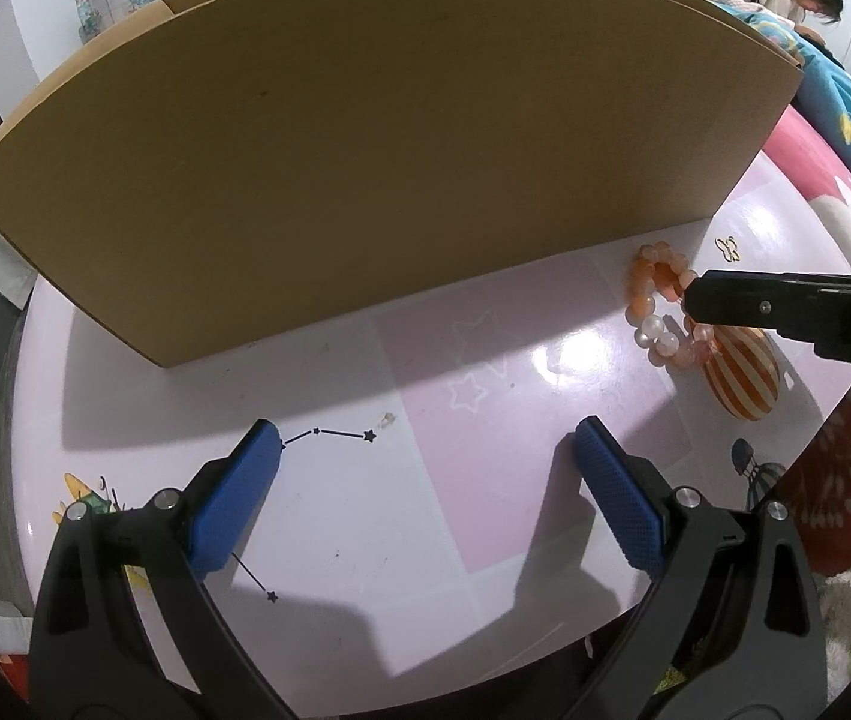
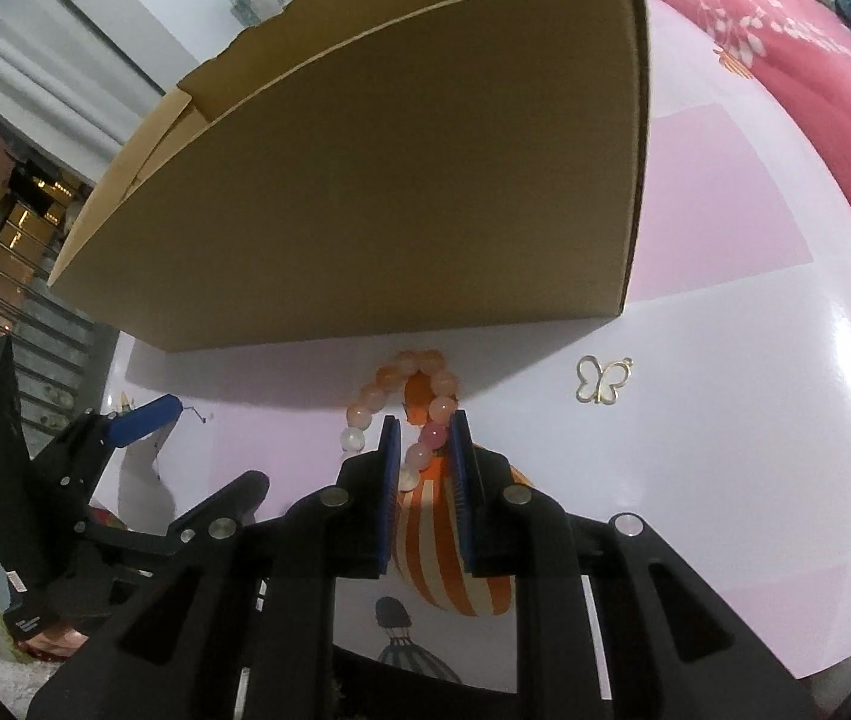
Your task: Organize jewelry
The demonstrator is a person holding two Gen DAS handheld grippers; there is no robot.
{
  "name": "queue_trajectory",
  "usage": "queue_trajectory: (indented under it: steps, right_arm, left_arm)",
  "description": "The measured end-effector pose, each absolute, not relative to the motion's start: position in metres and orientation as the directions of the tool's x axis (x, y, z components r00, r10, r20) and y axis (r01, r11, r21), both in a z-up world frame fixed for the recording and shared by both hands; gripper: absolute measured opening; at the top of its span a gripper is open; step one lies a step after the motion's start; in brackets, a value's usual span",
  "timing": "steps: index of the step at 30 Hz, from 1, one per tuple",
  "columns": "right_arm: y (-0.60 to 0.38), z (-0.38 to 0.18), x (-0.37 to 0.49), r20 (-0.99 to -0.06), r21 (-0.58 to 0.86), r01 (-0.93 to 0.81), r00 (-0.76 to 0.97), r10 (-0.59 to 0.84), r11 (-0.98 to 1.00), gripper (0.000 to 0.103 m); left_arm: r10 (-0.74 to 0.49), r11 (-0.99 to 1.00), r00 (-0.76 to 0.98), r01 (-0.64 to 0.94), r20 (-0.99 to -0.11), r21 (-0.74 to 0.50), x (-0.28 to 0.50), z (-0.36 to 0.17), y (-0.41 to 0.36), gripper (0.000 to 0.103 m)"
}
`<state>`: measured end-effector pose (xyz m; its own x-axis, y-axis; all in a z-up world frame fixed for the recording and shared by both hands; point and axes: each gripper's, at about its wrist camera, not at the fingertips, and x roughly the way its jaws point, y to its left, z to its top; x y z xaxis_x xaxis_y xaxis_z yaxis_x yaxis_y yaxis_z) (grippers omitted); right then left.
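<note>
The left gripper [image 1: 425, 438] hovers over the bare near-left part of the tabletop [image 1: 485, 540], its jaws wide apart with nothing between them. It seems parked there to stay clear while the other hand works.

Behind it, the box [image 1: 365, 150] stands across the far side of the tabletop, open at the top, most likely the place the jewelry is meant to go.

Further right, the bracelet [image 2: 419, 414] lies flat just in front of the box's right end, partly over an orange striped balloon print. The right gripper [image 2: 424, 438] points steeply down at it with jaws close together, straddling the near side of the bead loop. Whether the pads actually press the beads I cannot tell, though the narrow gap suits a pinch on one strand.

Right again, the butterfly charm [image 2: 602, 381] rests alone near the box's right corner, well apart from both grippers, presumably waiting its turn.
</note>
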<state>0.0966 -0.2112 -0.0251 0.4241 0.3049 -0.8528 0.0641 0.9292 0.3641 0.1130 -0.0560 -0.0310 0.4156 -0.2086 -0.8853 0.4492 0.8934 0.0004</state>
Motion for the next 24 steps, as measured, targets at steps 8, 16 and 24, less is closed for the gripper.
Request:
queue_trajectory:
  steps: [8, 16, 24]
  right_arm:
    - [-0.199, -0.027, 0.098, -0.851, 0.375, 0.045, 0.412, 0.324, 0.926, 0.01]
    - [-0.176, -0.03, 0.106, -0.841, 0.403, -0.016, 0.388, 0.378, 0.915, 0.01]
    - [-0.135, -0.035, 0.118, -0.816, 0.447, -0.116, 0.352, 0.458, 0.887, 0.01]
  left_arm:
    - [-0.213, 0.892, 0.422, 0.452, -0.882, 0.001, 0.107, -0.03, -0.055, 0.095]
    - [-0.207, 0.902, 0.43, 0.432, -0.879, -0.001, 0.106, -0.037, -0.043, 0.095]
    - [-0.175, 0.933, 0.449, 0.361, -0.876, -0.001, 0.105, -0.039, -0.014, 0.095]
